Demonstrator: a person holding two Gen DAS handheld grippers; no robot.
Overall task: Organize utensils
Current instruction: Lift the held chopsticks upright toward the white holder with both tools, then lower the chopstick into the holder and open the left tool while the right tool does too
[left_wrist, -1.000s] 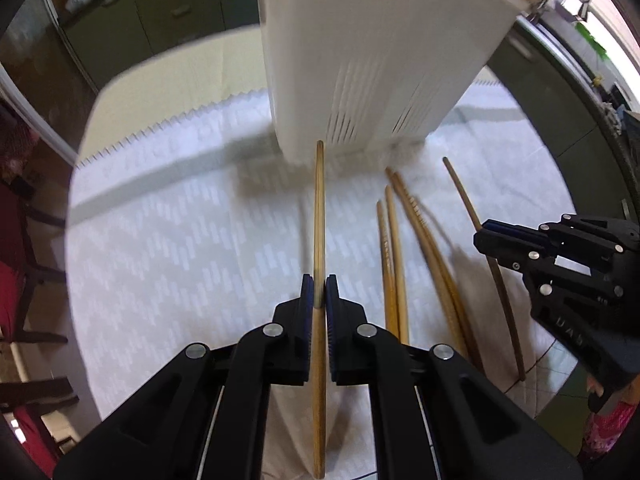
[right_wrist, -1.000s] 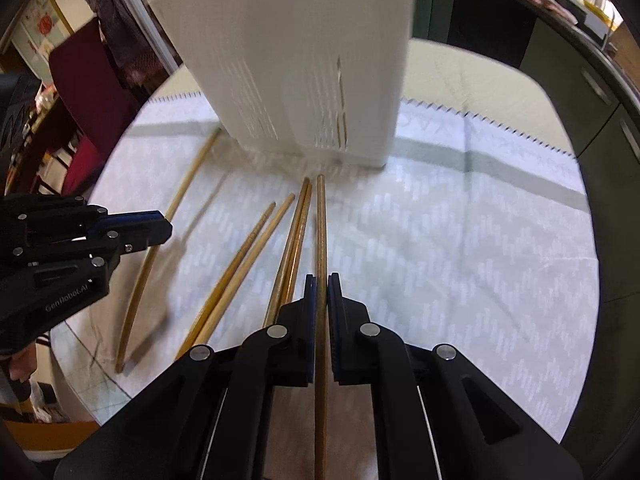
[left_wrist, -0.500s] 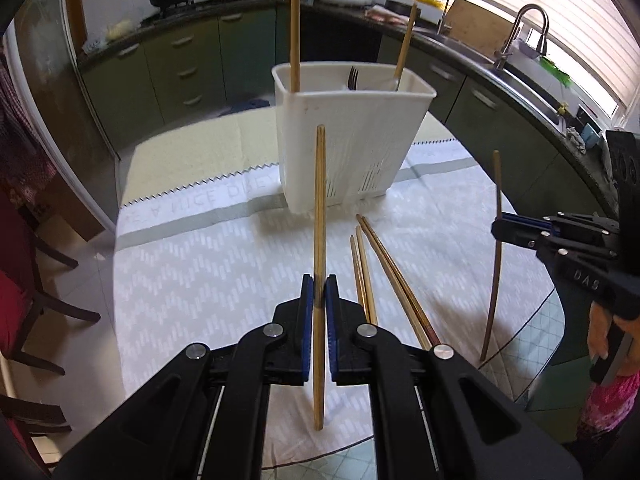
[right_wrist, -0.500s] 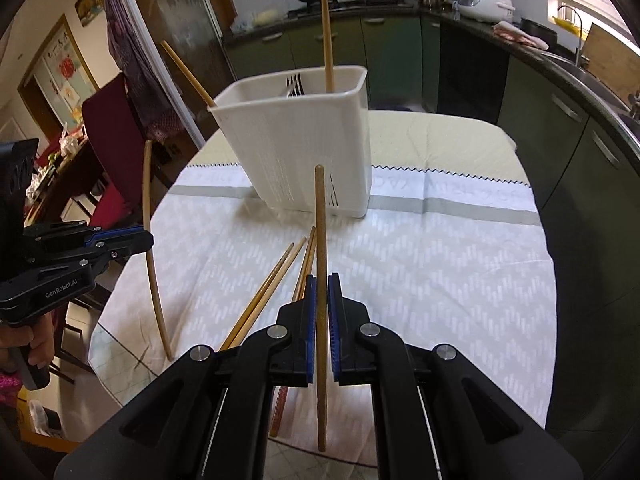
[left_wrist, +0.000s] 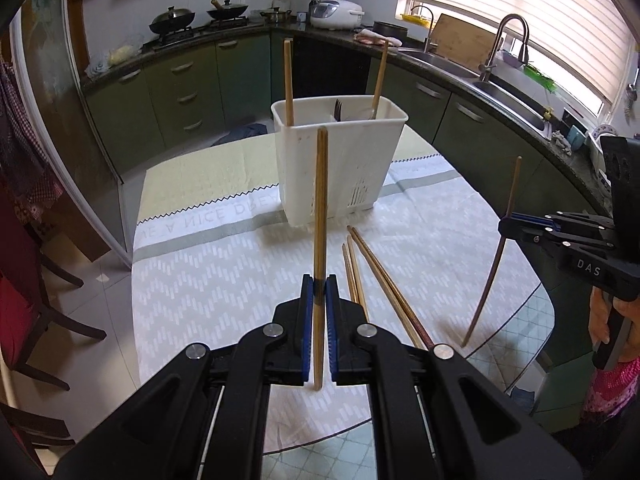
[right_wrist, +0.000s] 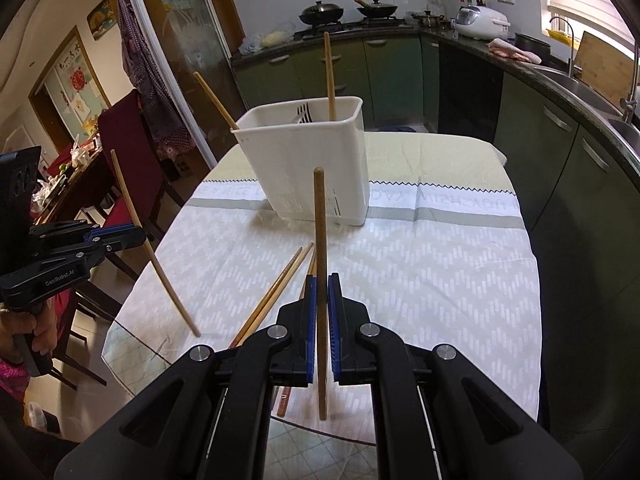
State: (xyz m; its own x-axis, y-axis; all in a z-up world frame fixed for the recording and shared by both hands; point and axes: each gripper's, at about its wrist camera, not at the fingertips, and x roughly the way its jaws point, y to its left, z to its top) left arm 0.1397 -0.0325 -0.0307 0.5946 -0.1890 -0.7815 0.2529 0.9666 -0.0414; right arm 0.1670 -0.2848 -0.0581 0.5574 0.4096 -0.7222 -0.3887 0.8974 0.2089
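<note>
The left gripper point(left_wrist: 320, 292) and right gripper point(right_wrist: 321, 288) each clench one chopstick point(left_wrist: 321, 200), held upright above the near table edge. The white holder point(left_wrist: 340, 160) stands far across the cloth point(left_wrist: 200, 280), four loose sticks point(left_wrist: 376, 276) lying between. Best to carry each stick over the rim, keep it vertical, then let go.
</note>
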